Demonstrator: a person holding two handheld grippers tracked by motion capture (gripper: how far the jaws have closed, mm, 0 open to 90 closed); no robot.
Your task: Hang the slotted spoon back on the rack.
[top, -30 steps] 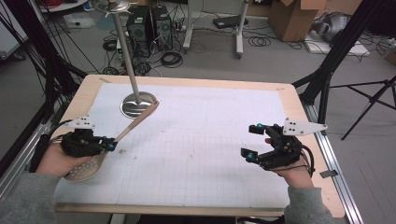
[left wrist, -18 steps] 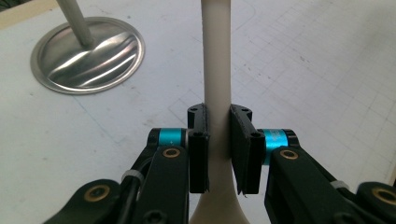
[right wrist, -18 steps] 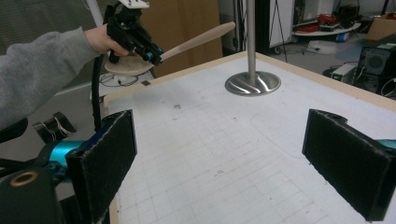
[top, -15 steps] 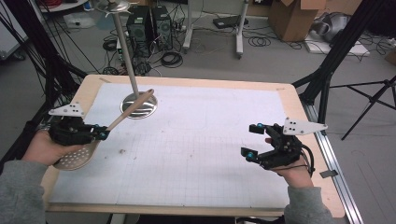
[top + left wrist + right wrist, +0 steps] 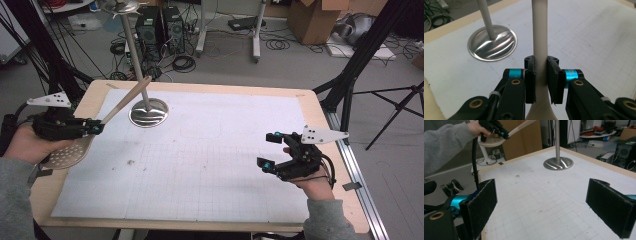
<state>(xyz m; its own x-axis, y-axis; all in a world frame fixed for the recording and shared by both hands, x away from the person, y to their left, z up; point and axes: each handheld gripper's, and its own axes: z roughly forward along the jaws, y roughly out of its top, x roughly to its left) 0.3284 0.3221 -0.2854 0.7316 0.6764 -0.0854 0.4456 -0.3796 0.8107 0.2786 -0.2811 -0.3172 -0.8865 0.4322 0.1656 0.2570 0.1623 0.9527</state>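
Lifting: in the high view the left gripper carries a pale slotted spoon off the white mat; a second earlier the perforated bowl lay low against the mat at the left edge, and it now hangs above that edge.
Handle, high view: the spoon's long handle slants up and away toward the pole of the metal stand, its tip crossing in front of the pole; whether the two touch cannot be told.
Right side, high view: the right gripper sits near the mat's right edge in the same place as before, jaws spread, nothing between them.
Grip, left gripper view: both black pads are clamped on the spoon's neck, just above where it widens into the bowl; the handle runs straight up the frame, with the stand's round base on the mat to its left.
Right gripper view: the two pads stand wide apart over bare gridded mat; farther off the left gripper holds the spoon in the air beyond the table corner, and the stand rises at the far edge.
Meaning: judging by the rise and the handle's aim, the spoon is picked up and headed for the stand, probably to be hung or leaned there; the grip looks firm.
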